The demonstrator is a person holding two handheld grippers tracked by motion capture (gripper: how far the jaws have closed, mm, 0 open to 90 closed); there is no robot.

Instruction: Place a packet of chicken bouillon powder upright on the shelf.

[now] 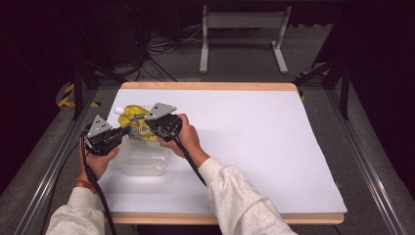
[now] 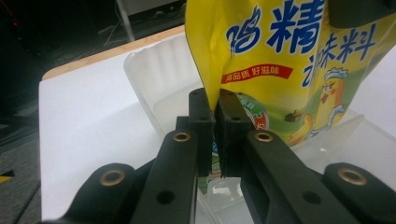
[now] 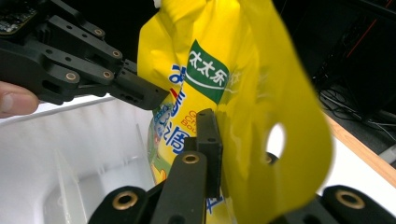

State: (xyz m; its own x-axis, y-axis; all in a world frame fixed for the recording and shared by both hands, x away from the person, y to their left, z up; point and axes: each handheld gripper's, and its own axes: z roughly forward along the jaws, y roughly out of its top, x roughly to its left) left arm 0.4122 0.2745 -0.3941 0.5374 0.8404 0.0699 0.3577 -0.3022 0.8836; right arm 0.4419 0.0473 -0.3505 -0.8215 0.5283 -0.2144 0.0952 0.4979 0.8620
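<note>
The left gripper (image 2: 215, 135) is clamped on one edge of the yellow pouch (image 2: 280, 65) — the right gripper (image 3: 219, 154) pinches its opposite edge. Both hold the pouch just above a clear tub (image 1: 142, 159) at the desk's (image 1: 254, 147) left side — its white cap (image 1: 119, 110) points away.

We count one yellow pouch (image 1: 135, 123), left of centre in the high view. One clear plastic container (image 1: 143, 161), just below it. Two grippers: the left gripper (image 1: 122, 132) and the right gripper (image 1: 150, 125), one on either side of the pouch. Two hands: the left hand (image 1: 97, 164), the right hand (image 1: 188, 139). One white-topped counter (image 1: 254, 142). One grey metal stand (image 1: 242, 36), top centre.
</note>
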